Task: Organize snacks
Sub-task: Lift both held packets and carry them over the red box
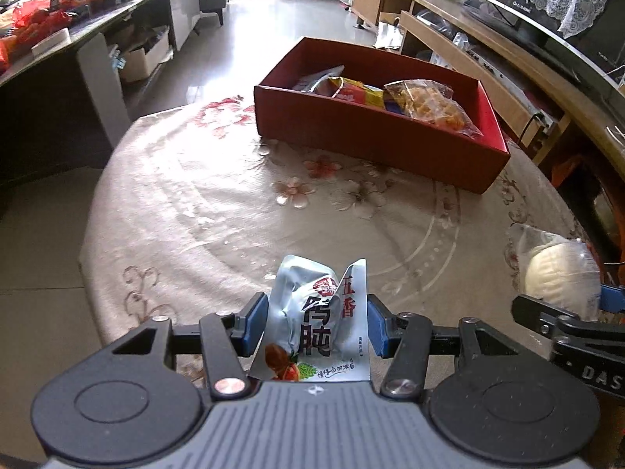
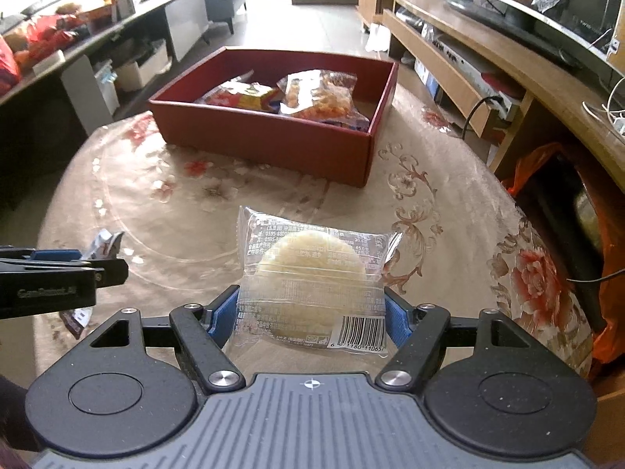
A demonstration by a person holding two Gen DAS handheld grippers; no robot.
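Left gripper (image 1: 318, 322) pinching crumpled silver foil snack pouch (image 1: 318, 324) – lower edge hidden, right gripper (image 2: 312, 308) clamping clear-wrapped pale round pastry (image 2: 312, 273), red cardboard box (image 2: 265, 138) at table's far edge – contents partly hidden.

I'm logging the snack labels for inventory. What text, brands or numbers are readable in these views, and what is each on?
"五香": red characters on the silver snack pouch in the left claw.
Large black characters beneath: second reads "肫", first unclear.
"0595-880...": partial, on the clear pastry wrapper in the right claw.
"1180 11065": partial barcode digits, same wrapper.
"DAS": partial, on the right claw's body.
Wrapper fine print, left claw's lettering, TV logo: too small or blurred.
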